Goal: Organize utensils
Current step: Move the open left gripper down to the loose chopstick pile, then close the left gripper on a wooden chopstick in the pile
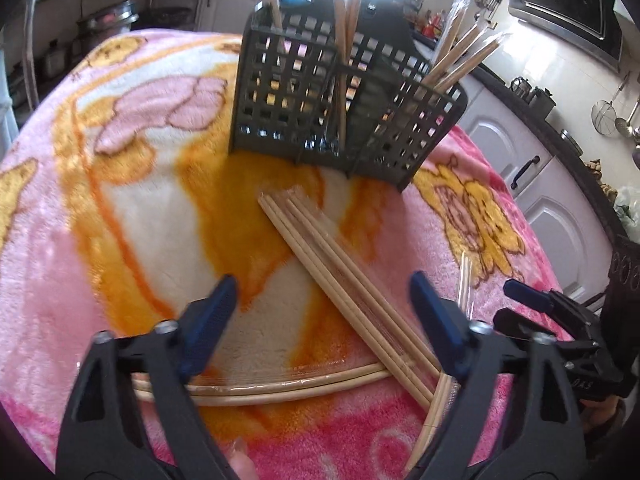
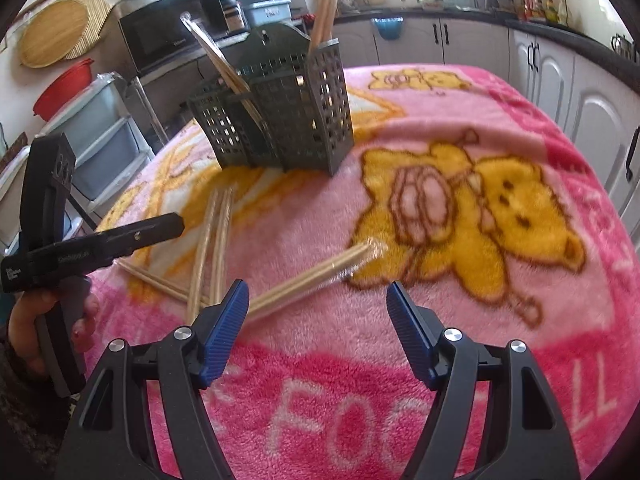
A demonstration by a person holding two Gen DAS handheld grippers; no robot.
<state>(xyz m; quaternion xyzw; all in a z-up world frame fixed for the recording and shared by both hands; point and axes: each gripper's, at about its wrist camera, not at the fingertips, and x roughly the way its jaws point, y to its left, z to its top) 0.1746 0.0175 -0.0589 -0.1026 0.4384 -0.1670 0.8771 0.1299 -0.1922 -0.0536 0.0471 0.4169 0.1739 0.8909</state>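
Pink blanket (image 2: 460, 128) is carrying the grey caddy (image 1: 344, 108) w/ chopsticks already inside. In front of caddy, wrapped chopstick pairs (image 1: 344, 268) are lying crossed. Left gripper (image 1: 320, 312) is hovering wide over them, right gripper (image 2: 316, 312) wide, empty. Pick-up step; next needs closing on one pair.

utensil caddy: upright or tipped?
Upright. The grey caddy stands on its base on the pink blanket, with chopsticks sticking up from its compartments.
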